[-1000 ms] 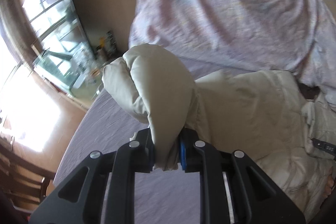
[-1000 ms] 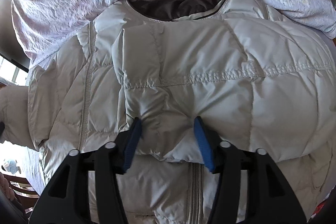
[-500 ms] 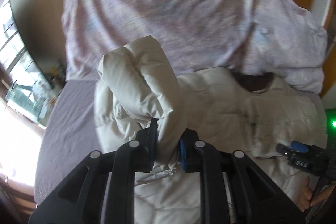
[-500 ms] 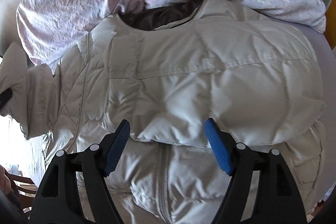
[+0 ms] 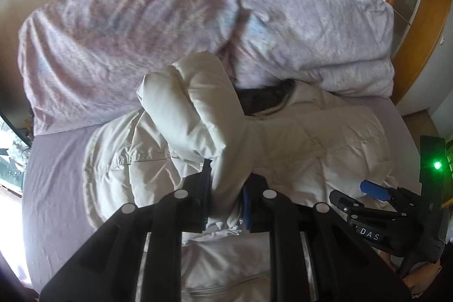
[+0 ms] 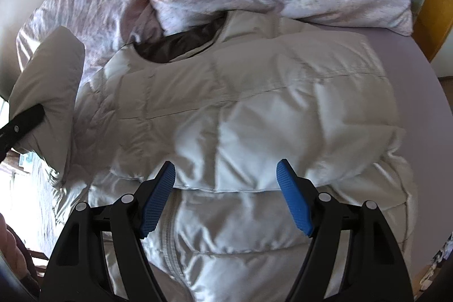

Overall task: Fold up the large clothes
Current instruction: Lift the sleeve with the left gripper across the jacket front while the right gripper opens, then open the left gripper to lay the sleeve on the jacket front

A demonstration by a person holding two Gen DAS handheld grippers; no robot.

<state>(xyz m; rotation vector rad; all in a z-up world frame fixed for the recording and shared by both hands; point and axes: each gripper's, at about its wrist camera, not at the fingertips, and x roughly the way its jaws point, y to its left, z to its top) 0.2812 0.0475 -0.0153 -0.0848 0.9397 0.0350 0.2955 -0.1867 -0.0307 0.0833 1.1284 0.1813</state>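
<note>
On the bed (image 5: 51, 188), below the duvet (image 5: 158, 27), lies the puffer jacket (image 6: 254, 104). Left hand-held gripper (image 5: 226, 200) clamps its sleeve (image 5: 198, 109), raised above the jacket. Right hand-held gripper (image 6: 226, 188) released, jaws wide over the jacket front.

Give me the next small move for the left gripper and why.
Probably carry the sleeve further across and lay it on the jacket chest, then open. The left gripper is shut on the sleeve, lifted above the body, while the right gripper is open over the already folded side.
</note>
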